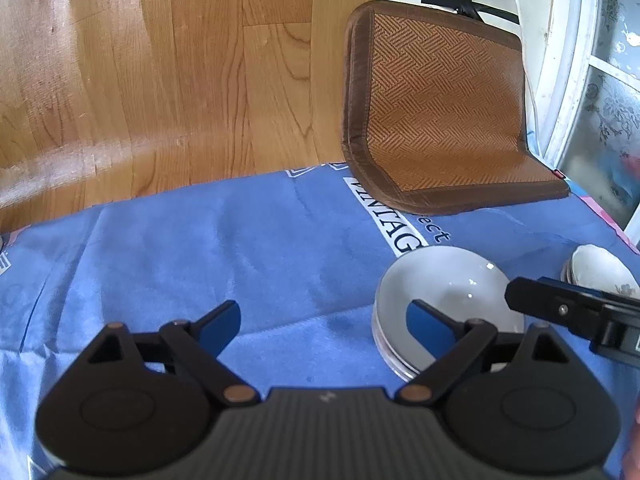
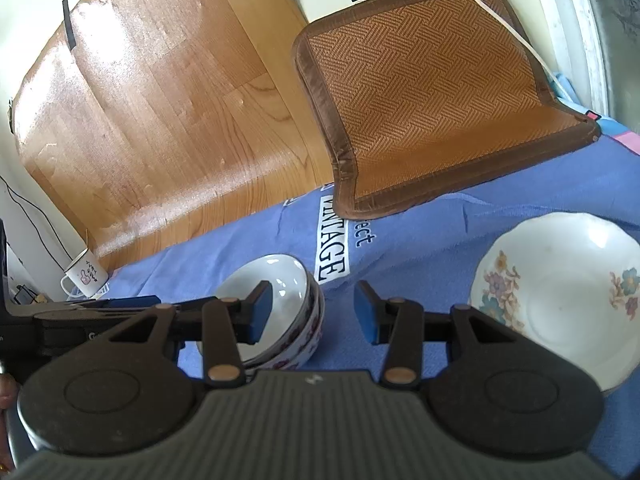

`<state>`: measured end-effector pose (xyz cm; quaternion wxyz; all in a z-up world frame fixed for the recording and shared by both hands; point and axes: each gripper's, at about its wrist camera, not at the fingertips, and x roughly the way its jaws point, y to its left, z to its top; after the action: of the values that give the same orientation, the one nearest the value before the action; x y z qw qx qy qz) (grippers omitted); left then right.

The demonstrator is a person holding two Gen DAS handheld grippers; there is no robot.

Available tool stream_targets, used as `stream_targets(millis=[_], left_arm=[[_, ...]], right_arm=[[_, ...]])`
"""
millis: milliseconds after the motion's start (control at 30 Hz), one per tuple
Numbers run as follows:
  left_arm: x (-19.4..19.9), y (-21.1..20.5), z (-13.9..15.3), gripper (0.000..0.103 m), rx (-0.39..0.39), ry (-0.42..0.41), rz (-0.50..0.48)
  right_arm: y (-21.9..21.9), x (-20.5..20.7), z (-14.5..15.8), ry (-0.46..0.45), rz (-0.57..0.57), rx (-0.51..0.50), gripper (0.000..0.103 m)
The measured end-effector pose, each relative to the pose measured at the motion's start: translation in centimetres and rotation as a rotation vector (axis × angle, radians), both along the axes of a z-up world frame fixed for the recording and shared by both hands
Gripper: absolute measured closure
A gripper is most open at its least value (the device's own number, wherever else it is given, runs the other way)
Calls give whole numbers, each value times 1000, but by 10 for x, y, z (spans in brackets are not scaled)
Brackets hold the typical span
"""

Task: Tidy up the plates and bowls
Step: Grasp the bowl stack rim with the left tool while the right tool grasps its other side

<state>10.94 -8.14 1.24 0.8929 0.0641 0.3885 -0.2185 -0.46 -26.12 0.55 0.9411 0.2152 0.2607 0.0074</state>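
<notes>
A stack of white bowls (image 1: 452,280) with a flowered outside (image 2: 280,272) sits on the blue cloth (image 1: 200,260). To its right lies a scalloped floral plate (image 2: 560,300), seen at the edge of the left wrist view as the plate (image 1: 596,268). My left gripper (image 1: 326,328) stands wide open over bare cloth, just left of the stack, with nothing between its fingers. My right gripper (image 2: 314,314) is half open at the stack's right rim, its pads not pressing on anything. Each gripper shows in the other's view: the right gripper (image 1: 516,294) and the left gripper (image 2: 132,303).
A brown woven mat (image 1: 440,112) lies on the cloth's far side, partly over the wood surface (image 1: 160,60). A white enamel mug (image 2: 82,278) stands at the far left. A white window frame (image 1: 568,80) bounds the right side.
</notes>
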Motion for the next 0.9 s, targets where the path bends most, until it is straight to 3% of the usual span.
stream_targets(millis=[233,633,700,833,867,900], left_arm=[[4,-1,-4,13,-15,35,-18],[20,0,-13,34,-106,174,-57],[24,-2,-19,42,-114,196,-51],[31,2,-30,45,-216,264,-58],[32,4,-31,54,-246,278,-58],[33,5,-31,70,-289,304,-75]], right_arm=[[-2,4,-2,22,14,13,55],[-2,21,-9,107,70,51,55],[-3,24,-12,121,72,63,55],[-5,33,-22,157,108,145,60],[-6,36,-25,174,126,191,67],[-5,38,-26,193,125,200,70]])
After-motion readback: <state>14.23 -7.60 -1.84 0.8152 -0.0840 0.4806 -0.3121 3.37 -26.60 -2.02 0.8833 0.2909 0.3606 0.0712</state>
